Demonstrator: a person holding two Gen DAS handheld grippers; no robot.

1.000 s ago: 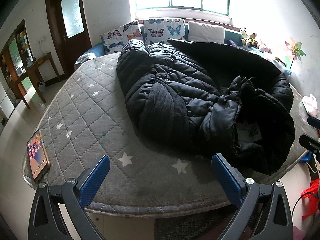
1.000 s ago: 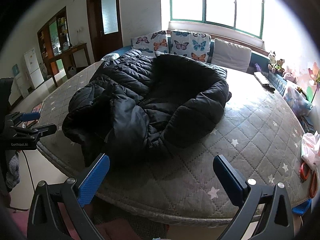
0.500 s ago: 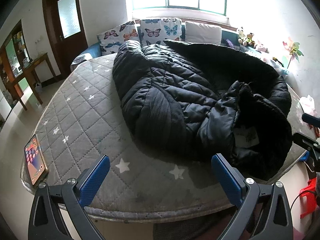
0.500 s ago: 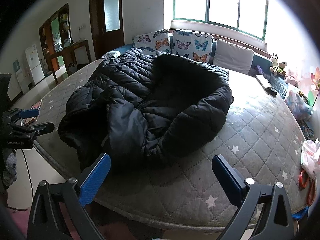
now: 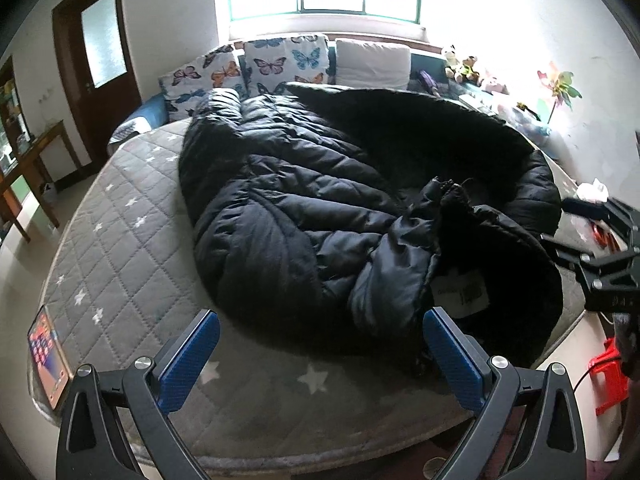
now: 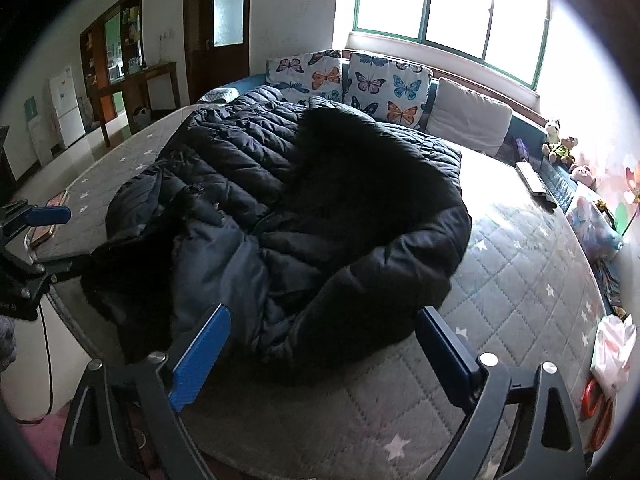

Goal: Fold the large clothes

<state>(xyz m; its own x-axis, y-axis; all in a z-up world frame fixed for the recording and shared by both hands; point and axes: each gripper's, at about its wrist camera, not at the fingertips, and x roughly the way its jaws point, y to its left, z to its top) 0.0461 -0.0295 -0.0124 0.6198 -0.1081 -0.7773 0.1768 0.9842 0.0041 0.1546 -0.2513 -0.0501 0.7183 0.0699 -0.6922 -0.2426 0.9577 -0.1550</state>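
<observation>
Left wrist, jacket (image 5: 320,208) beyond open hand-held gripper (image 5: 320,354)

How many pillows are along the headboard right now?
3: two butterfly-print pillows side by side behind the black puffer jacket, and one plain white pillow to their right. The jacket may hide more.

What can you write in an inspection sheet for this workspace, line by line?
Surface: grey quilted mattress with white stars.
Job's things: black puffer coat lies crumpled, unfolded; white label showing.
Clutter: phone at the mattress edge; remote control near the far side; plastic bag.
Grippers: left tongs open, empty; right tongs open, empty.
Cables: thin cable hanging beside the mattress.
Surroundings: butterfly pillows, window, door, soft toys.
</observation>
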